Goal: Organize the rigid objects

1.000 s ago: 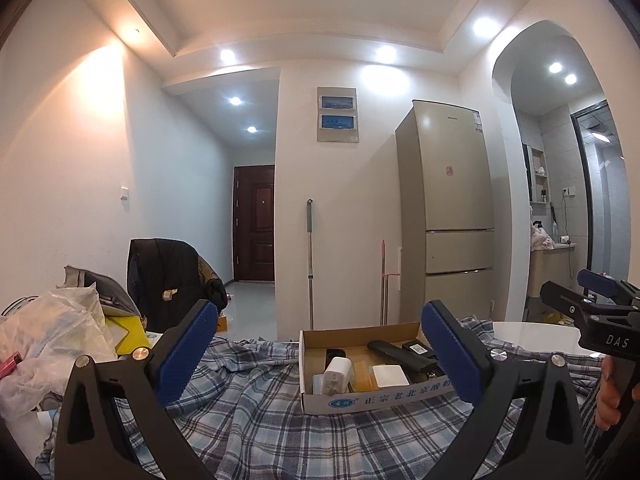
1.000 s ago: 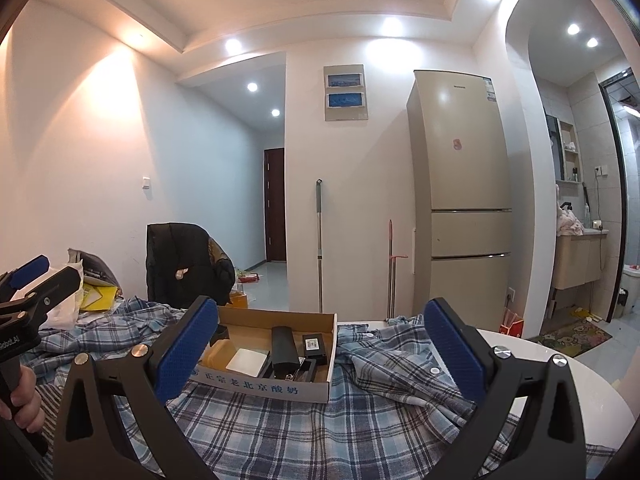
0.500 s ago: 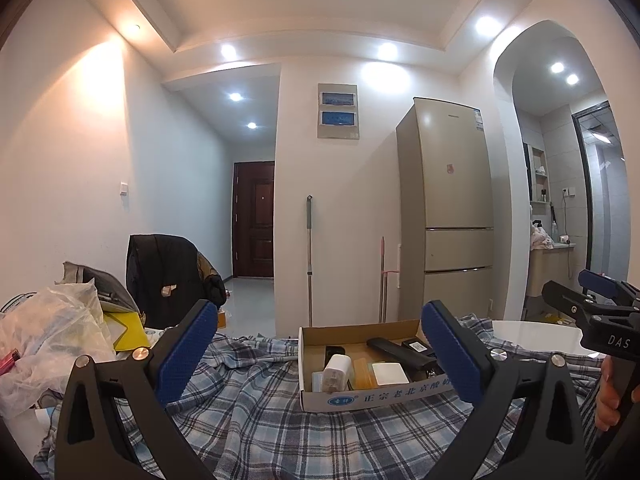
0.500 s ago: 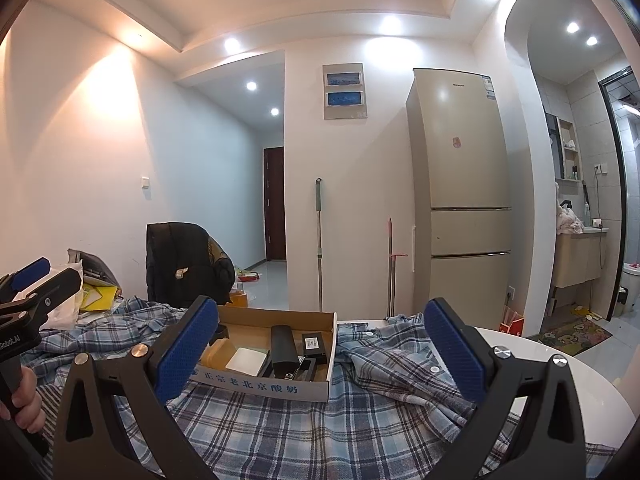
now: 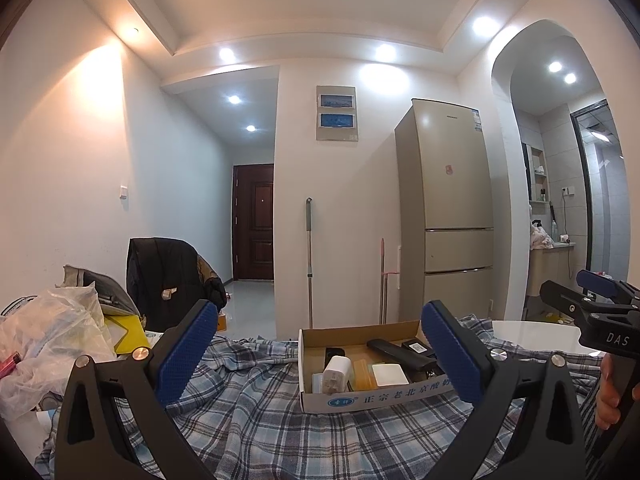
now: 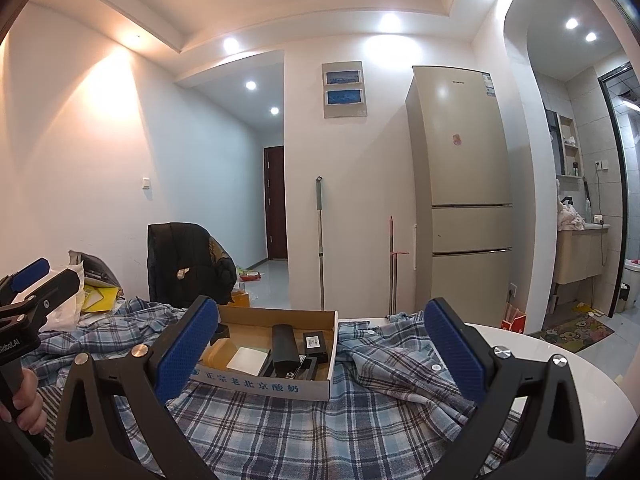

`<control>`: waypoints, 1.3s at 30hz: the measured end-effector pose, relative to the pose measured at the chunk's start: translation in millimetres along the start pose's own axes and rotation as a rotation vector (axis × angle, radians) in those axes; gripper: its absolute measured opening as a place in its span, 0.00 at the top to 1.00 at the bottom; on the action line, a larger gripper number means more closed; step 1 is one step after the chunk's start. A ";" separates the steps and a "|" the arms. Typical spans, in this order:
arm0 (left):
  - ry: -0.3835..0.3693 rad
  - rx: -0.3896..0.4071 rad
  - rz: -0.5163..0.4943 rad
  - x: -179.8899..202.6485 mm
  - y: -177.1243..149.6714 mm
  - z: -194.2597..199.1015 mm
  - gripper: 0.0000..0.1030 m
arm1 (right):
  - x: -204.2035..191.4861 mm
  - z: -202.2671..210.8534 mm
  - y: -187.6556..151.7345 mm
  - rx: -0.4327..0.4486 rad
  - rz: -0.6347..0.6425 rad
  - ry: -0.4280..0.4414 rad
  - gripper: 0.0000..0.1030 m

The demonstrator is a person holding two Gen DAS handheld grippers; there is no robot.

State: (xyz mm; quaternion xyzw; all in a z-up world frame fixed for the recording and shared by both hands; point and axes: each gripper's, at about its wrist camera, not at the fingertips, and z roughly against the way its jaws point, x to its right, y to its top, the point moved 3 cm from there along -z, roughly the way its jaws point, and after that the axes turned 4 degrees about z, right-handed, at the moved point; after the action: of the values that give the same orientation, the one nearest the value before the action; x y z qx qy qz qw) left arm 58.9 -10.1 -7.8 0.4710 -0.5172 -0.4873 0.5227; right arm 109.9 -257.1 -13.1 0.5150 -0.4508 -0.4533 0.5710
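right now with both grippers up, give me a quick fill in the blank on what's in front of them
1. The cardboard box rests on a ____ cloth.
2. The left gripper and right gripper are both ____, holding nothing.
3. The white charger stands inside the ____.
4. The tall appliance against the far wall is a ____.

Missing words: plaid; open; box; fridge

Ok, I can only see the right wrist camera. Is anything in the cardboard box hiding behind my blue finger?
Observer: Yes. The left wrist view shows a white charger plug standing upright near the front corner of the cardboard box.
Operator: Cool! Anything else I can't see?
Observer: At the far left edge, a small pink thing lies against a crumpled plastic bag. It's too blurry to name.
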 end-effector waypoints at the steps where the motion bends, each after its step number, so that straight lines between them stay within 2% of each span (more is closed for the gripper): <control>1: 0.000 0.000 0.001 -0.2 0.0 -0.1 0.00 | 0.0 -0.1 0.0 0.000 0.001 0.000 0.00; 19: -0.007 0.030 -0.032 2.4 4.2 3.6 0.00 | 0.8 -0.5 0.1 0.003 0.000 0.001 0.00; 39: -0.008 0.025 -0.024 2.0 3.3 6.3 0.00 | 0.5 0.6 0.2 0.005 -0.001 0.000 0.00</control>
State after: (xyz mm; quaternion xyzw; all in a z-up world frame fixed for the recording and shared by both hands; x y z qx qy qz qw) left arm 52.7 -11.8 -4.3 0.4817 -0.5198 -0.4888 0.5089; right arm 109.4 -257.7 -12.8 0.5168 -0.4517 -0.4522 0.5696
